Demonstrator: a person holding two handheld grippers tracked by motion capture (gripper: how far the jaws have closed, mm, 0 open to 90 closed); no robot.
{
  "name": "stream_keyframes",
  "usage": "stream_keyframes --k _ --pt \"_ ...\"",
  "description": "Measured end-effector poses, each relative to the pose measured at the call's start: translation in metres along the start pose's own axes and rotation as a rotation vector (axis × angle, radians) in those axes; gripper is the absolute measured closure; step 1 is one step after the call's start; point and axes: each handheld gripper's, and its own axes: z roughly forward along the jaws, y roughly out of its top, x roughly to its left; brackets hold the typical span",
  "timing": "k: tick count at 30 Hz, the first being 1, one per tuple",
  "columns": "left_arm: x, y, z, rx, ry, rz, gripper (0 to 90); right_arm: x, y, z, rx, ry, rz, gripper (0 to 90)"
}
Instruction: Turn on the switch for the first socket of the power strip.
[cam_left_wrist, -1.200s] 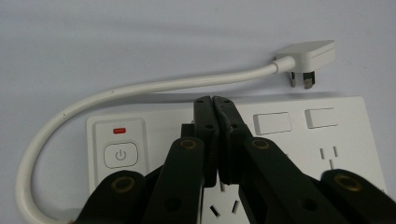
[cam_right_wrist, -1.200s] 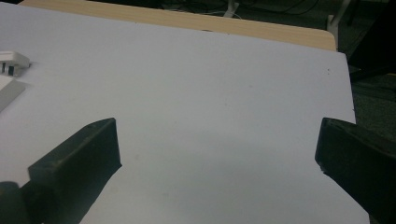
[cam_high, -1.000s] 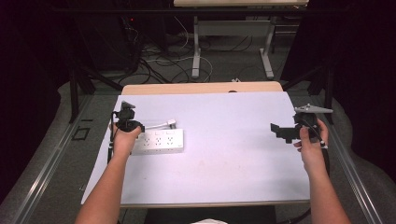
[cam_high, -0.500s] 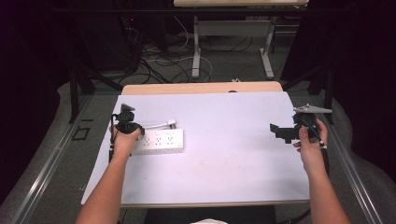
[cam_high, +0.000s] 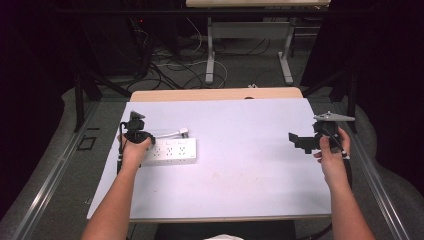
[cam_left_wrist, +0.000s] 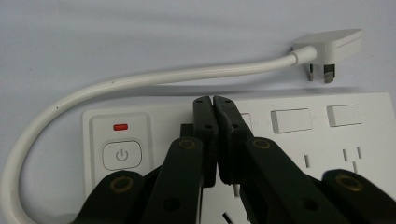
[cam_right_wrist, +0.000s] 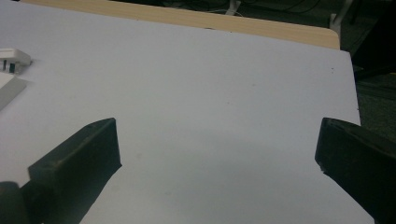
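A white power strip (cam_high: 172, 151) lies on the left half of the white table, its short cable (cam_left_wrist: 140, 81) curling back to a loose plug (cam_left_wrist: 329, 44) lying beside it. My left gripper (cam_high: 136, 131) hovers over the strip's left end. In the left gripper view its jaws (cam_left_wrist: 213, 99) are shut together with nothing between them, just right of the power button (cam_left_wrist: 121, 155) and its red light (cam_left_wrist: 121, 126). My right gripper (cam_high: 300, 141) is held near the table's right edge, open wide (cam_right_wrist: 217, 144) over bare table, far from the strip.
The white table top (cam_high: 250, 175) has a wooden strip along its far edge (cam_high: 215, 94). Beyond it on the floor are cables and another table's legs (cam_high: 210, 55). In the right gripper view the plug (cam_right_wrist: 14, 58) and a strip corner (cam_right_wrist: 9, 91) show at far left.
My left gripper has dropped slightly toward the strip's left end. The right gripper has barely shifted.
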Motion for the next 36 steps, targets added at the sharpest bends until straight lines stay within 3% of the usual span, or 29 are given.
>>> stream_keyframes --k 13,36 --pt "-0.0013 0.0003 -0.0015 0.02 0.007 0.009 88.3 -0.0003 0.0 0.0009 0.004 0.009 -0.006 0.0" --pt "-0.0024 -0.0013 0.0014 0.005 0.03 0.008 90.0 -0.0001 0.0 0.0014 0.005 0.01 -0.011 0.0"
